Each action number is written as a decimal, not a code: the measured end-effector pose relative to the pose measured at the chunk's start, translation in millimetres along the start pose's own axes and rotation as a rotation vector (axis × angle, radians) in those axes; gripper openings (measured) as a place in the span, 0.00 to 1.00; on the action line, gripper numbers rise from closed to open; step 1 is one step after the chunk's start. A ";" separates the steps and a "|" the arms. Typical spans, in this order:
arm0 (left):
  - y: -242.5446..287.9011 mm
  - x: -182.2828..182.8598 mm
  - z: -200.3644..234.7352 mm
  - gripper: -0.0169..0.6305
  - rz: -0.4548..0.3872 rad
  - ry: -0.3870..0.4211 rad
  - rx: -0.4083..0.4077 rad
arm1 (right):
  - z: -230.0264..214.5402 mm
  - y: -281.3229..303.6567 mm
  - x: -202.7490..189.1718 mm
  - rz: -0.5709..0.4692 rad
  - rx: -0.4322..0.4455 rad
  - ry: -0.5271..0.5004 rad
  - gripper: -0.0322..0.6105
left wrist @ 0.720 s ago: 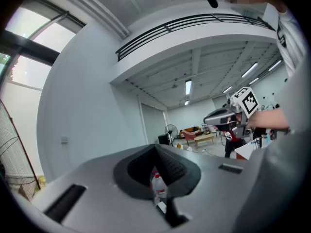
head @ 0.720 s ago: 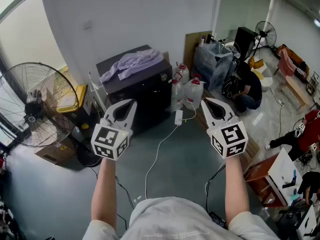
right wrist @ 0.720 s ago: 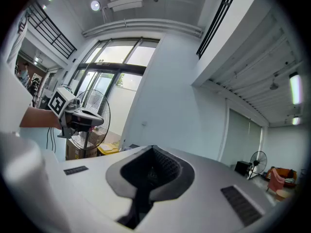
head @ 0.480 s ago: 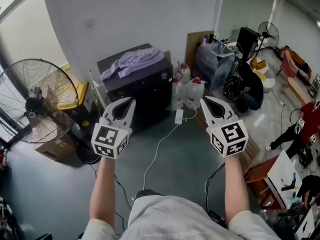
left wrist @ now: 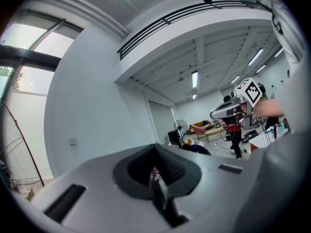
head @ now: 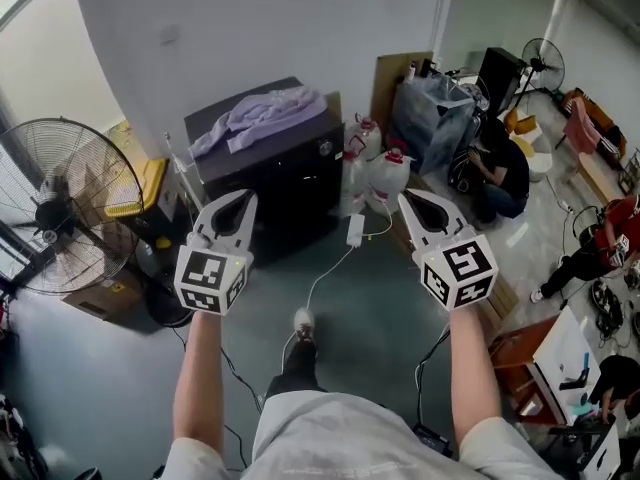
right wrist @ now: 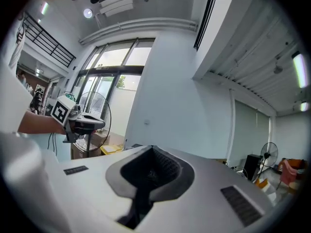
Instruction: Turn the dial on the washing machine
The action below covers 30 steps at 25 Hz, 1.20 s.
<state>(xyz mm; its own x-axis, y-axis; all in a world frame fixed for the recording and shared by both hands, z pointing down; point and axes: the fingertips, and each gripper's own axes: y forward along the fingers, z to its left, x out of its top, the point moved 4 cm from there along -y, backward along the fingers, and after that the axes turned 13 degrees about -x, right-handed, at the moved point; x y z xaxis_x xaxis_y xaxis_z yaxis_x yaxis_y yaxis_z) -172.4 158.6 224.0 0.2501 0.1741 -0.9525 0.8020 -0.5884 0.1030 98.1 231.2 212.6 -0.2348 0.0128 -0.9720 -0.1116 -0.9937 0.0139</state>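
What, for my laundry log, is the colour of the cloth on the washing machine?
Pale lilac cloth, clearest in the head view.

I see open floor at frame centre; a fan at left and jugs at right flank the washing machine.

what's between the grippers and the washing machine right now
Nothing visible blocks the left gripper or the right gripper from the washing machine; only a white cable lies on the floor between. A purple cloth lies on top.
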 end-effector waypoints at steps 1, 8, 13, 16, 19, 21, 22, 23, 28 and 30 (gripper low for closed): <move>8.8 -3.6 10.1 0.05 0.002 0.010 0.004 | -2.3 12.9 -1.9 0.002 0.001 -0.005 0.07; 89.8 -28.6 96.4 0.05 0.001 -0.029 0.009 | -32.3 122.4 -1.2 0.009 -0.036 0.027 0.07; 140.5 -40.9 149.7 0.05 0.012 -0.019 -0.007 | -36.7 195.9 -11.0 0.057 -0.015 -0.002 0.07; 163.7 -60.1 174.8 0.05 0.028 -0.034 -0.014 | -33.3 234.7 -23.6 0.074 -0.006 -0.016 0.07; 182.3 -77.1 192.3 0.05 0.055 -0.046 -0.028 | -35.7 267.8 -34.5 0.090 -0.007 -0.009 0.07; 191.7 -85.4 200.6 0.05 0.071 -0.055 -0.034 | -38.0 287.8 -42.0 0.108 -0.009 -0.012 0.07; 196.1 -89.5 203.7 0.05 0.079 -0.061 -0.035 | -39.1 297.3 -45.8 0.116 -0.006 -0.017 0.07; 200.6 -93.9 206.2 0.05 0.087 -0.069 -0.036 | -40.3 306.9 -49.9 0.123 -0.001 -0.022 0.07; 224.2 -120.0 217.3 0.05 0.134 -0.111 -0.011 | -49.5 359.0 -81.6 0.164 0.048 0.004 0.07; 232.8 -128.8 220.1 0.05 0.155 -0.130 0.011 | -52.6 377.7 -97.0 0.188 0.082 0.050 0.11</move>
<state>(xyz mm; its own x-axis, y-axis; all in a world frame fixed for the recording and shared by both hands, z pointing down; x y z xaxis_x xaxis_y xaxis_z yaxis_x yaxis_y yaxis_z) -137.3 -174.6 307.6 0.2973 -0.0221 -0.9545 0.7530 -0.6092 0.2487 129.5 -151.2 299.7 -0.2110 -0.1791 -0.9609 -0.1492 -0.9656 0.2128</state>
